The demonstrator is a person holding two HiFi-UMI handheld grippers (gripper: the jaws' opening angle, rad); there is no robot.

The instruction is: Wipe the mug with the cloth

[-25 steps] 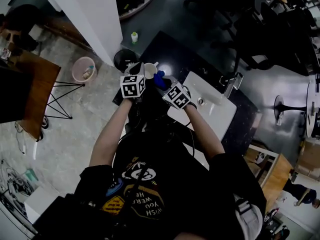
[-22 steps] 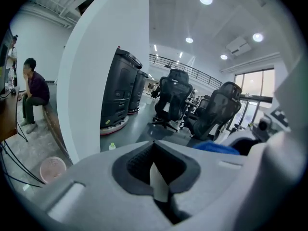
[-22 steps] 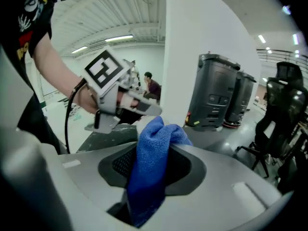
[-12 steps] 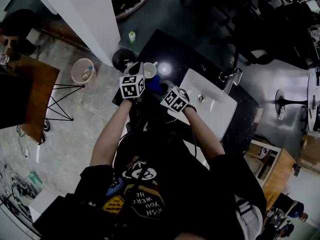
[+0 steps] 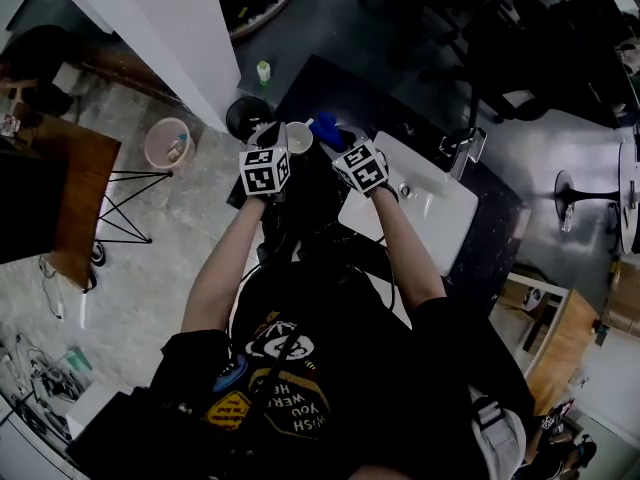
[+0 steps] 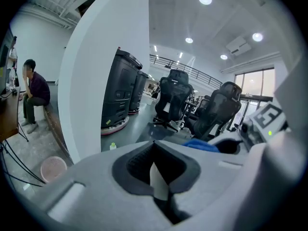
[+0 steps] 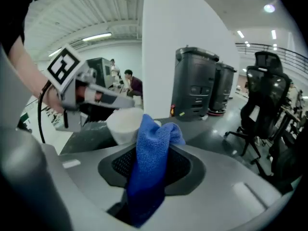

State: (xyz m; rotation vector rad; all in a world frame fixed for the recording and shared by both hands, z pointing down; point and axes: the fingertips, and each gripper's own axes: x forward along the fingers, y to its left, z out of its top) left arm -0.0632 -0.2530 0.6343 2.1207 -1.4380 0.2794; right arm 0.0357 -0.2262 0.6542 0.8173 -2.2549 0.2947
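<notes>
Head view shows the white mug (image 5: 299, 138) held up over the far left end of the dark table (image 5: 335, 88), just left of the white sink (image 5: 445, 220). The left gripper (image 5: 283, 144) meets it from the near side. In the left gripper view its fingers (image 6: 137, 165) are closed tight on a narrow white strip, apparently part of the mug. The mug's mouth shows off to the right as a dark opening, and what is in it cannot be made out.

The right gripper (image 5: 338, 146) has its fingers (image 7: 180, 170) pinched on the blue cloth (image 7: 151, 162), which stands up between them in a bunched fold. In the right gripper view the fold overlaps the mug's right edge. Whether cloth and mug touch cannot be told.

The sink's basin shows a drain (image 5: 405, 190) in its bottom and a faucet (image 5: 462, 153) at its far rim. The right gripper's marker cube covers its left corner.

On the floor left of the table stand a pink bin (image 5: 149, 134) with a small piece of litter in it and a black bin (image 5: 232, 118) whose inside is too dark to read. A small green-capped bottle (image 5: 264, 72) stands beyond them.

The person's body hides the near part of the table.
</notes>
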